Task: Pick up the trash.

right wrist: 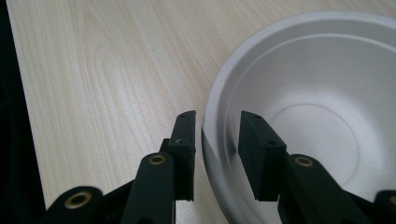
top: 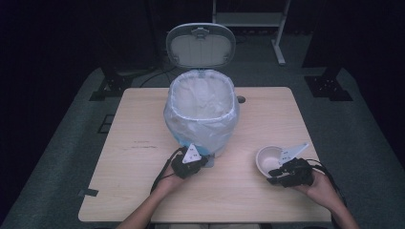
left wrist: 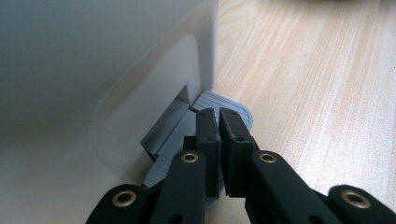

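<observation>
A white pedal bin [top: 203,112] lined with a clear bag stands mid-table, its lid [top: 200,46] raised. My left gripper [top: 204,161] is at the bin's base; in the left gripper view its jaws [left wrist: 218,114] are shut together with nothing between them, lying on the grey ribbed pedal [left wrist: 236,108]. A white paper bowl [top: 267,158] sits at the right. My right gripper [top: 275,174] straddles the bowl's near rim: one jaw outside, one inside the bowl [right wrist: 317,93], with a gap on each side of the rim [right wrist: 218,116].
The light wood table [top: 143,143] has bare room left of the bin and along the front edge. A small dark round spot [top: 241,99] lies behind the bin. Dark stands and table legs surround the table on the grey floor.
</observation>
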Available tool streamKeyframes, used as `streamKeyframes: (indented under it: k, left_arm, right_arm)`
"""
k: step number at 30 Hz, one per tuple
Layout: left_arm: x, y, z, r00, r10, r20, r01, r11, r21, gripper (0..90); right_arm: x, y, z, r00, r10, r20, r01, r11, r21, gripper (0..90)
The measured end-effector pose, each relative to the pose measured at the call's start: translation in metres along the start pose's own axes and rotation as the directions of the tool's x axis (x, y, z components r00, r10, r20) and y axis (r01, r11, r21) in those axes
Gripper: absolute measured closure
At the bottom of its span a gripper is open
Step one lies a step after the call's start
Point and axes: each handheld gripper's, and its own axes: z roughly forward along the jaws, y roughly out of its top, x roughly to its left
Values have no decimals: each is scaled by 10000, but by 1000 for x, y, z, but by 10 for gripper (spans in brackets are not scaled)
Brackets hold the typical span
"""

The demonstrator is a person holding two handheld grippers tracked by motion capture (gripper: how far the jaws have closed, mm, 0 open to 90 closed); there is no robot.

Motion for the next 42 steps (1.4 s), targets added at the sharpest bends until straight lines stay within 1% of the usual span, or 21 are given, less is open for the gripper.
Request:
streamKeyframes:
  k: [8, 13, 15, 24, 29, 30, 31, 35, 40, 42]
  left_arm:
    - [0, 0, 0, 10000, -6, -2, 6, 10000, 3, 876]
    - [0, 0, 0, 10000, 54, -18, -54, 10000, 6, 876]
    - [0, 0, 0, 10000, -6, -11, 6, 10000, 6, 876]
    - [0, 0, 0, 10000, -18, 1, 18, 10000, 3, 877]
    - [0, 0, 0, 10000, 4, 4, -4, 10000, 15, 876]
    - [0, 0, 0, 10000, 8, 9, -8, 10000, 17, 876]
    - [1, 0, -1, 9999, 109, 4, -109, 9999, 101, 876]
    - [0, 0, 0, 10000, -5, 11, 5, 10000, -16, 876]
    - [0, 0, 0, 10000, -3, 27, 3, 10000, -13, 876]
    - [1, 0, 0, 9999, 103, 19, -104, 9999, 79, 876]
  right_arm:
    - [0, 3, -6, 9999, -104, -85, 103, 9999, -19, 737]
    - [-1, 4, -8, 9999, -131, -95, 130, 9999, -40, 746]
    - [-1, 6, -9, 9998, -153, -99, 153, 9999, -37, 751]
    - [-2, 12, -18, 9998, -209, -49, 209, 9998, -23, 772]
    - [-2, 14, -23, 9999, -135, -51, 135, 9999, -32, 783]
    - [-3, 14, -25, 9999, -149, -57, 149, 9999, -73, 786]
    - [-4, 14, -26, 9999, -116, -55, 115, 9999, -118, 788]
    - [-8, 16, -34, 10000, 64, -49, -66, 9995, -300, 801]
    - [-14, 18, -43, 9998, 183, -58, -185, 9986, -492, 817]
    - [-16, 19, -46, 9997, 256, -66, -259, 9981, -558, 823]
